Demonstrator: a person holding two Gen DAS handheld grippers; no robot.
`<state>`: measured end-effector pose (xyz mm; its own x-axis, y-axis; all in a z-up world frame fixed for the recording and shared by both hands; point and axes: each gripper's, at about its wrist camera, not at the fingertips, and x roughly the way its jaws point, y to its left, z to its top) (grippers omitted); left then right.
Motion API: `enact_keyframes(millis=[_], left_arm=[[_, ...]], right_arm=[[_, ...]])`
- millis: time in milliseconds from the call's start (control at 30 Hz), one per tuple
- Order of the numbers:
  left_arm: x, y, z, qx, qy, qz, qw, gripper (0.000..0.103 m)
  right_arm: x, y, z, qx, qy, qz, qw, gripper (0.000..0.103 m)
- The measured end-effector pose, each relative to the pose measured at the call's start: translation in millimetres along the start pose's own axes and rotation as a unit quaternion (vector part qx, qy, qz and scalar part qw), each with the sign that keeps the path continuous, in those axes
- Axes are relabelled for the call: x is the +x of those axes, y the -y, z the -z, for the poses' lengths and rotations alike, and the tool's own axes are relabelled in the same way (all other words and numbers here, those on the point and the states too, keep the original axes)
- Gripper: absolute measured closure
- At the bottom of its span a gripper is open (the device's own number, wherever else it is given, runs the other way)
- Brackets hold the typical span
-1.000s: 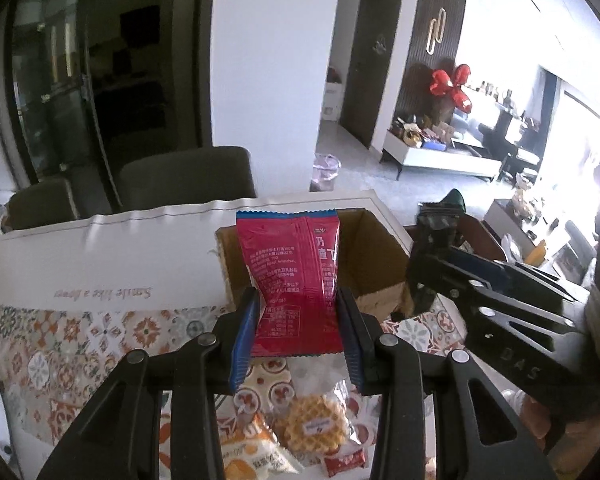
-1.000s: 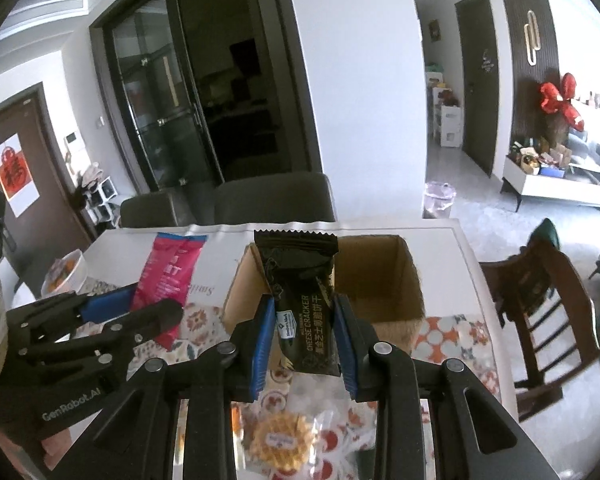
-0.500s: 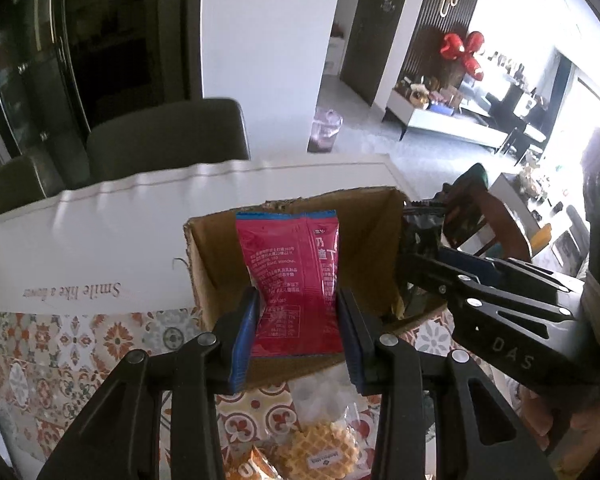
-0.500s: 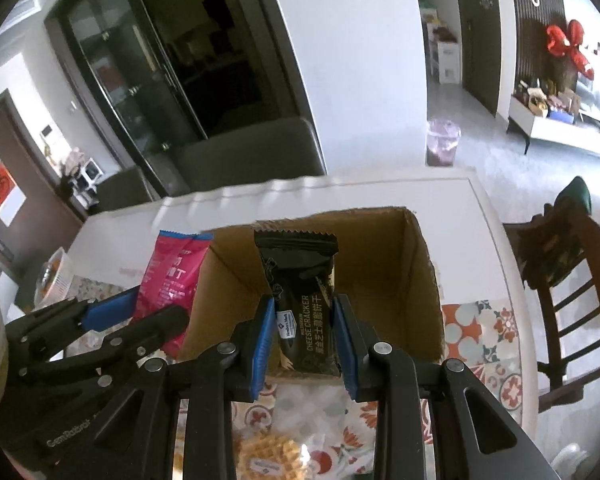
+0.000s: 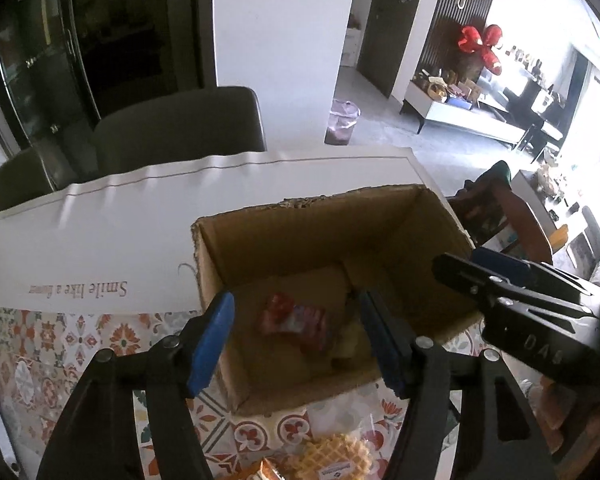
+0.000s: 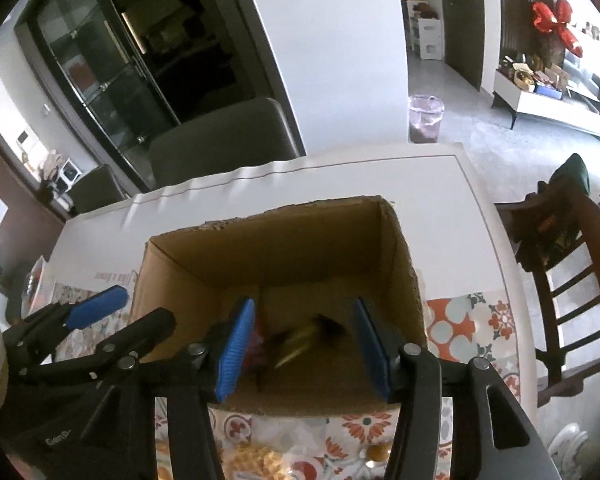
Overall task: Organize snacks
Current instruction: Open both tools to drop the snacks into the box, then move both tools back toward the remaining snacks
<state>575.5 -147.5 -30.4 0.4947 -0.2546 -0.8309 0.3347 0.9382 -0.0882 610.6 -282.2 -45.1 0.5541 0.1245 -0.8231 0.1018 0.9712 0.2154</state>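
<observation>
An open cardboard box (image 5: 312,216) stands on the table; it also shows in the right wrist view (image 6: 260,236). My left gripper (image 5: 296,336) is open and empty above the box's near edge. A red snack packet (image 5: 294,320) lies blurred inside the box. My right gripper (image 6: 304,344) is open and empty over the box. A dark packet (image 6: 300,340) shows blurred inside the box below it. The right gripper (image 5: 456,268) shows at the box's right side in the left wrist view. The left gripper (image 6: 132,312) shows at the box's left in the right wrist view.
Waffle snacks (image 5: 336,460) and other packets lie on the patterned tablecloth (image 5: 40,344) in front of the box. Grey chairs (image 5: 180,128) stand behind the table. A wooden chair (image 6: 568,264) stands at the right. A bowl (image 6: 34,284) sits far left.
Both grippers moved over the box and opened. The red packet left my left gripper and the dark packet left my right gripper; both are now inside the box.
</observation>
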Motion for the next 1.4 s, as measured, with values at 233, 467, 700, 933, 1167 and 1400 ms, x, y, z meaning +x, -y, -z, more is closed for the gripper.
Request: enact_keyframes(millis=[233, 467, 700, 933, 1167, 1400], left_arm=[[-39.4, -3.9, 22.1, 0.001, 0.037, -0.025, 0.999, 0.032], [-84.7, 1.1, 56.4, -0.001, 0.063, -0.007, 0.998, 0.031], [-122.7, 8.7, 92.9, 0.017, 0.091, -0.008, 0.9957, 0.03], [-142.9, 18.3, 132.7, 0.036, 0.085, 0.008, 0.9957, 0.03], [-148.9, 27.0, 172.4, 0.055, 0.067, 0.017, 0.9961, 0.03], [-143.0, 30.7, 204.6, 0.077, 0.037, 0.017, 0.9962, 0.03]], right_arm=[[-40.6, -10.6, 20.8, -0.028, 0.053, 0.036, 0.998, 0.037], [-88.8, -22.8, 49.1, -0.035, 0.104, 0.049, 0.993, 0.037], [-132.0, -30.2, 83.1, -0.039, 0.136, 0.052, 0.989, 0.037], [-161.2, -34.6, 120.4, -0.054, 0.151, 0.064, 0.985, 0.037], [-175.6, -35.7, 161.4, -0.069, 0.136, 0.07, 0.986, 0.037], [-173.8, -37.4, 203.4, -0.071, 0.099, 0.076, 0.99, 0.037]])
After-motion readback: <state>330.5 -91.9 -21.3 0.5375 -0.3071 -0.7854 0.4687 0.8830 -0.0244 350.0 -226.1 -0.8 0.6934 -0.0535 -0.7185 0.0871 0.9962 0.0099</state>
